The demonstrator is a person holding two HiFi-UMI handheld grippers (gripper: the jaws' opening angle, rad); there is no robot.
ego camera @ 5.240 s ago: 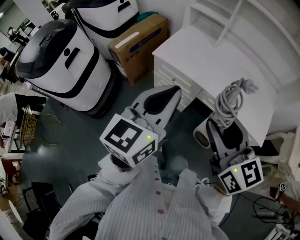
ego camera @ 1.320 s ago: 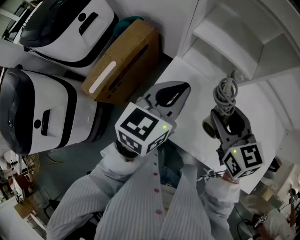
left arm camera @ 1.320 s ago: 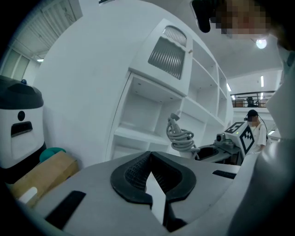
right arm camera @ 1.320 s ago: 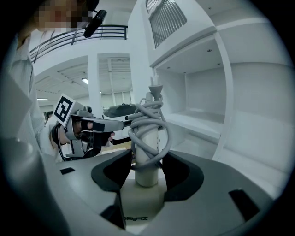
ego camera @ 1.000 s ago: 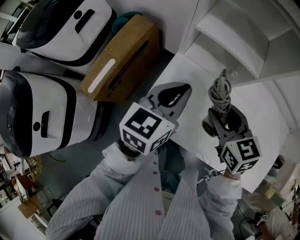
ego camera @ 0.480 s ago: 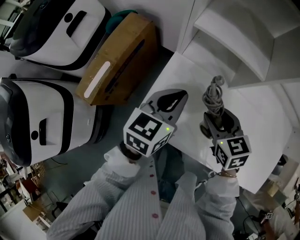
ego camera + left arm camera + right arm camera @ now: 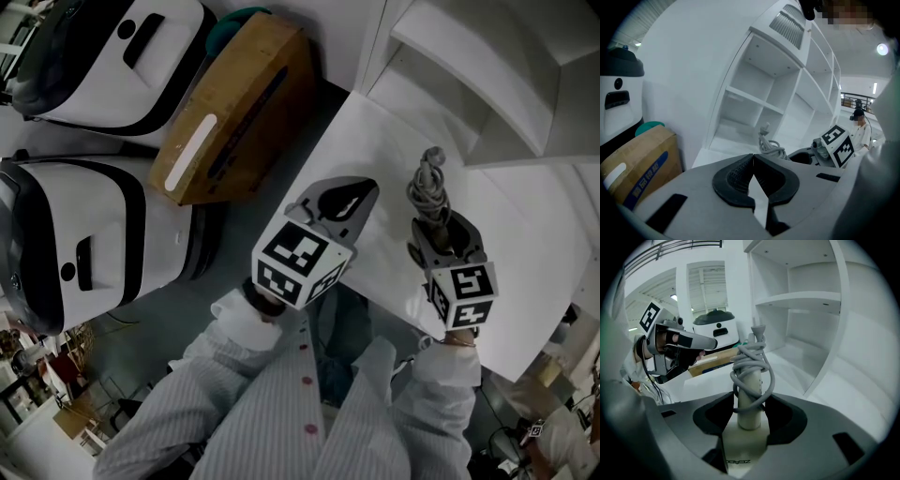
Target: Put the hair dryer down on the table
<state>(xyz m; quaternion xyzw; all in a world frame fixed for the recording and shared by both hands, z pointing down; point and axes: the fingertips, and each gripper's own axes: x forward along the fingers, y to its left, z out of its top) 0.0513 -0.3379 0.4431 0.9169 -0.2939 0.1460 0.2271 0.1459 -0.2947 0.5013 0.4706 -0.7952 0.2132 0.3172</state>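
Right gripper (image 7: 442,232) is clamped on the hair dryer (image 7: 750,397): jaws grip the pale handle from both sides, handle upright btwn the pads, grey cord (image 7: 753,363) wound round it w/ the plug sticking up at the top. The dryer's body sits below the jaws, lettering on it too small to read. In the head view the hair dryer (image 7: 428,192) is held over the white table (image 7: 506,234), inside its near edge, toward the left corner; contact w/ the tabletop cannot be confirmed. Right forearm, in a striped sleeve (image 7: 441,394), reaches fwd from the torso, marker cube facing up. Left gripper (image 7: 753,162) is closed w/ nothing in it, pad tips meeting. In the head view the left gripper (image 7: 354,192) points fwd over the table's left edge, level w/ the right one and apart from it, elbow bent. A cardboard box (image 7: 230,112) stands on the floor just left of the table, white machines (image 7: 80,234) beside it. White shelving (image 7: 487,84) rises along the table's far edge.
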